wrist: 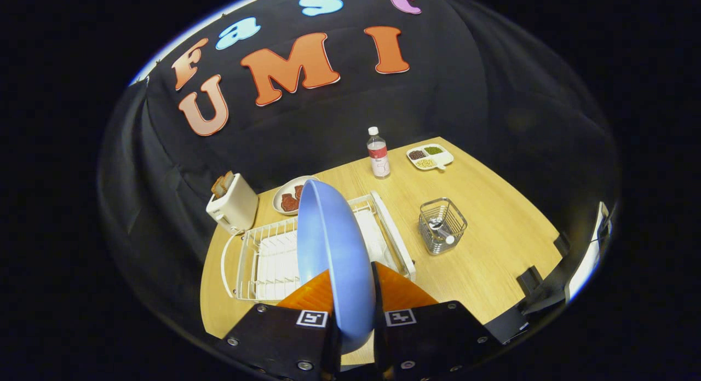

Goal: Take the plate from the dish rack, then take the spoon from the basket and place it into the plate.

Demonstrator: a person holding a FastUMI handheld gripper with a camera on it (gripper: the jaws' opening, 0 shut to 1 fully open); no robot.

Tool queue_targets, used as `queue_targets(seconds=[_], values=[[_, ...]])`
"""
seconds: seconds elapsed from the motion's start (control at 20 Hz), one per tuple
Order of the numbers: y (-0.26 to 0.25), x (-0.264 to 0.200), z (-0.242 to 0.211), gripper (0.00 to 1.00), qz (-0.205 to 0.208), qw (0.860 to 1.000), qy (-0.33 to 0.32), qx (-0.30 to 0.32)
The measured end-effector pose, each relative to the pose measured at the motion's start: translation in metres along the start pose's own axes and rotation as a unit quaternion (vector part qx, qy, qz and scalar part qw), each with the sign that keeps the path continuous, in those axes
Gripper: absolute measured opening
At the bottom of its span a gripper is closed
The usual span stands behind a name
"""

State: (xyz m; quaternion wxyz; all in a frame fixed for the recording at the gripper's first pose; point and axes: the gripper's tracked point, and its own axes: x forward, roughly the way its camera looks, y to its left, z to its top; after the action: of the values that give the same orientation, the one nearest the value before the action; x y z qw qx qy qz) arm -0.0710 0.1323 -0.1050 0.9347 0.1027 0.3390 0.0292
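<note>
Wire basket (pixel 442 225) upright near middle of bench (pixel 493 249), right of dish rack and apart from it; spoon (pixel 440 227) inside, bowl end up. White dish rack (pixel 274 258) toward left edge of bench, slots bare, drain tray along its right side. Small plate (pixel 288 196) beyond rack holding dark red pieces. White toaster (pixel 233 206) at far left corner with bread slices in its slots. Divided tray (pixel 430 156) near far edge holding three portions: dark, green, pale. Water bottle (pixel 378 153) upright just left of that tray, cap on.

Blue plate (pixel 334 260) held on edge, upright, slightly tilted, above right part of rack. Gripper (pixel 355 315) jaws clenched on plate rim, one finger on each face; plate rises from between jaws and blocks sight of rack centre. Plate clear of rack wires as far as visible; contact at hidden lower rim cannot be told.

Open bench surface right of rack around basket, and from basket toward right edge and near right corner. Dark fixtures clamped at near right edge.
</note>
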Motion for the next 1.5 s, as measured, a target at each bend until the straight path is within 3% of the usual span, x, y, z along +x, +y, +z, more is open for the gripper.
queue_targets(seconds=[0.6,1.5], values=[[-0.016,-0.011,-0.109,0.24,0.092,0.989,0.074,0.092],[-0.02,0.044,-0.222,0.24,0.115,0.956,0.19,0.189]])
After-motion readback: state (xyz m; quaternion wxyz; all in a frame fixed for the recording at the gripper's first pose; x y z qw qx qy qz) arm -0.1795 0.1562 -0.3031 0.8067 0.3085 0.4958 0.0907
